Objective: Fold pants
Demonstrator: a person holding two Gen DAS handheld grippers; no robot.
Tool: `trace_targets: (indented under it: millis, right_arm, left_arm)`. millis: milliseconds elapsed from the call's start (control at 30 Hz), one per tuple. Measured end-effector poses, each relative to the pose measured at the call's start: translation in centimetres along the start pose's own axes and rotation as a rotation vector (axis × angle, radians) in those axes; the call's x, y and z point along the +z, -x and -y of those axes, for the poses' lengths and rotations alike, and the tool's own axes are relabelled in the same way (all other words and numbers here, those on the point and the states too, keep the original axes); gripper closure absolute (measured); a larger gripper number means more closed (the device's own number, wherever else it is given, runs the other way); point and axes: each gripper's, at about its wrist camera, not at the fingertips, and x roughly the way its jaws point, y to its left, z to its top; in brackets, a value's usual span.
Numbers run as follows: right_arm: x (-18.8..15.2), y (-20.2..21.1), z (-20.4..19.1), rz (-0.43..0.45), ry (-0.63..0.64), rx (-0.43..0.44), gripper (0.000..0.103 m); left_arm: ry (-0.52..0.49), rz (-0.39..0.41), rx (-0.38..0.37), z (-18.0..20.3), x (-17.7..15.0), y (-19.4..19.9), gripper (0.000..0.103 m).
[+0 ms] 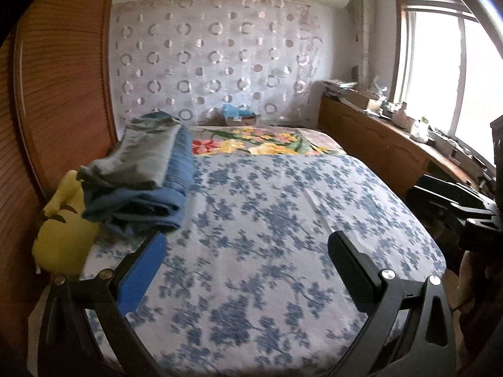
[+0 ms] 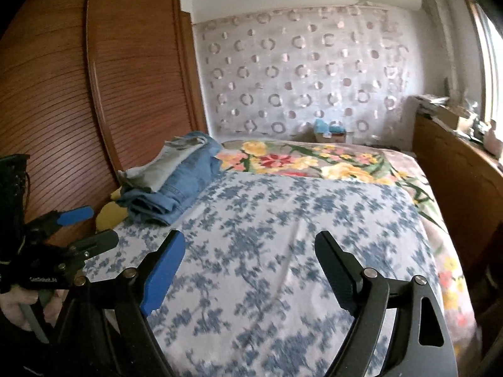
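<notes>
A stack of folded pants (image 1: 147,172) lies at the left edge of the bed, grey-green pair on top of blue jeans; the same stack (image 2: 176,176) shows in the right wrist view. My left gripper (image 1: 248,248) hovers over the blue-flowered sheet (image 1: 283,220), open and empty, just right of the stack. My right gripper (image 2: 251,248) is open too, nothing between its fingers, above the sheet's middle (image 2: 283,220). In the right wrist view the left gripper (image 2: 85,226) appears at the far left, held by a hand (image 2: 19,308).
A yellow cushion (image 1: 63,229) lies under the stack's near end. A wooden wardrobe (image 2: 78,94) lines the left side, a low wooden cabinet (image 1: 377,144) with clutter the right, under a window. A floral blanket (image 2: 314,157) covers the bed's far end.
</notes>
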Motion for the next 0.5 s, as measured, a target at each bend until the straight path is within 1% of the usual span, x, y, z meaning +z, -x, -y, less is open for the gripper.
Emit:
trace_targets:
  millis: [200, 367, 500]
  right_arm:
    - [-1.9, 3.3, 0.5, 0.017, -0.032, -0.051, 0.017]
    - [-2.3, 5.7, 0.5, 0.039, -0.058, -0.081, 0.017]
    - [-2.2, 7.2, 0.2, 0.050, -0.055, -0.105, 0.017]
  left_arm:
    - [-0.030, 0.004, -0.009, 2.4, -0.7, 1.4, 0.001]
    - [-0.037, 0.020, -0.021, 3.6, -0.6, 3.3, 0.001]
    - [-0.046, 0.036, -0.025, 4.4, -0.1, 4.6, 0.001]
